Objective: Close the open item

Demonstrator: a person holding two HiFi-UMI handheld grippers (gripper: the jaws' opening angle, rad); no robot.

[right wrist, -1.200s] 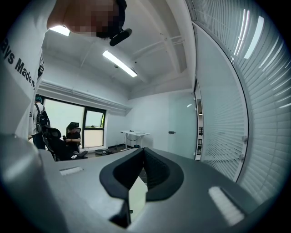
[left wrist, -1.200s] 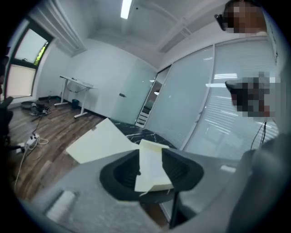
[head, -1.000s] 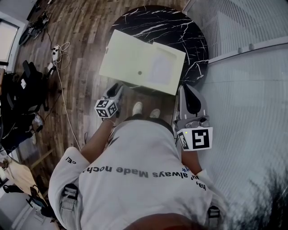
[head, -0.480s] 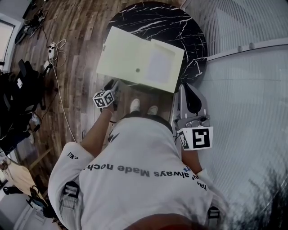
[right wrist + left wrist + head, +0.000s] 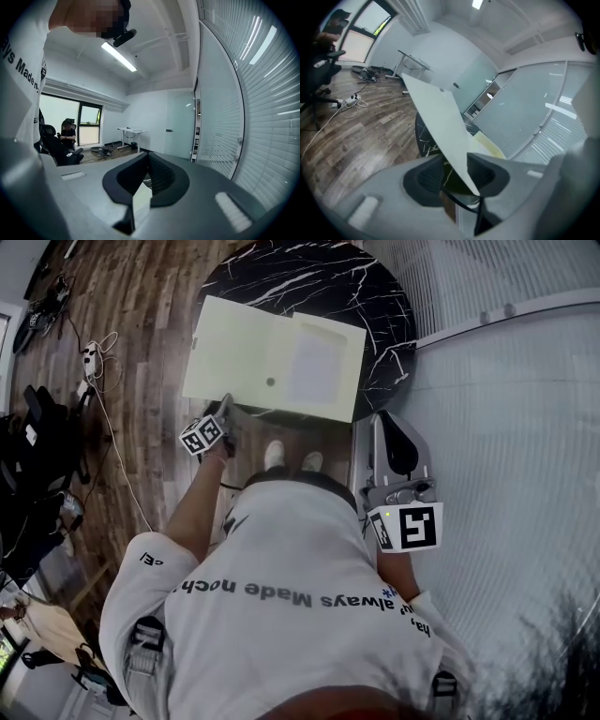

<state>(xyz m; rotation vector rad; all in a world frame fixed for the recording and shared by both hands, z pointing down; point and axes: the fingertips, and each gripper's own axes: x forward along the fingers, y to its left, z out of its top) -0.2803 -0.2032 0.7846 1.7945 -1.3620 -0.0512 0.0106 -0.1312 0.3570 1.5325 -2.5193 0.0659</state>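
Though open, one pale folder (image 5: 244, 357), one black table (image 5: 309, 277), left tongs (image 5: 228, 407), right tongs (image 5: 394, 423).

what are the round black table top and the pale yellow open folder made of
Round black table top: polished marble or a marble-look surface, going by its white veins. Pale yellow open folder: thin matte card or plastic, judging by its flat, stiff panels.

Bright ceiling strip light (image 5: 119, 56); fisheye-warped, vignetted edges
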